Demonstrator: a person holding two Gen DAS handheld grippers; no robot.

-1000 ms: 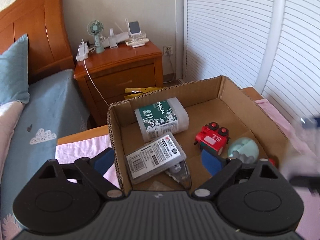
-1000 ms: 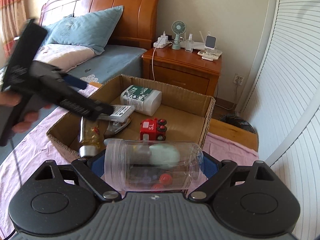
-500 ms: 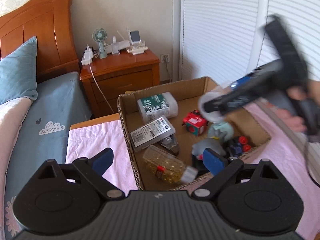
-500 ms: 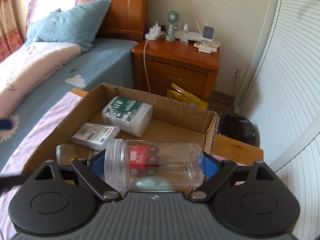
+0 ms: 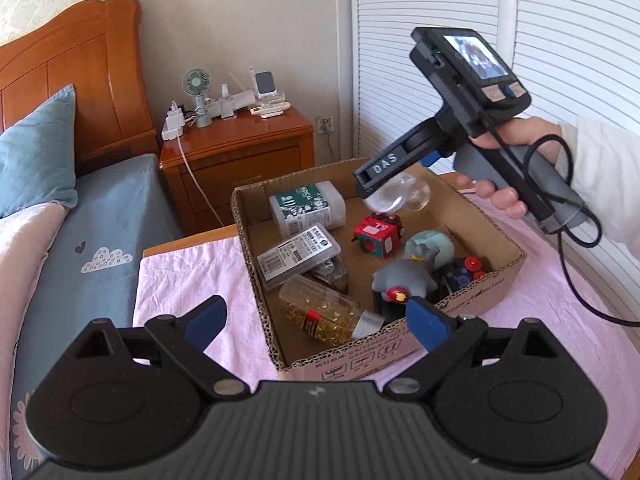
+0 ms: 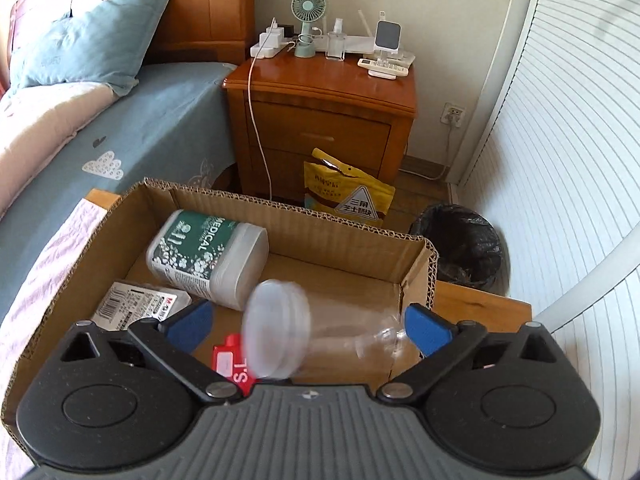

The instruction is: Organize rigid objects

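One clear plastic jar [image 6: 320,340] sits blurred between the blue pads of my right tongs [image 6: 306,326], tilted with its lid end toward the left, and the pads stand spread wider than the jar, so nothing of it is pinched; whether it touches either pad I cannot tell. It hangs over the far right part of the cardboard box [image 6: 352,226], above the red toy block [image 6: 232,364]. From my left tongs' view the jar [image 5: 396,196] shows just under the right tool's black nose, near the box's far wall. My left tongs [image 5: 316,322] are spread apart and hold nothing, hovering at the near side of the box [image 5: 400,354]. Inside the box lie a green-labelled white tub [image 5: 306,210] at the far left, a flat clear case [image 5: 298,256] nearer, a bottle of golden beads [image 5: 320,312] along the near wall, a grey figure [image 5: 404,280] and a pale green ball [image 5: 434,242] to the right. The box rests on a pink cloth [image 5: 192,280]. Beyond stand a wooden nightstand [image 6: 320,112], a yellow bag [image 6: 344,194] leaning on it, and a black bin [image 6: 460,246] to the right.
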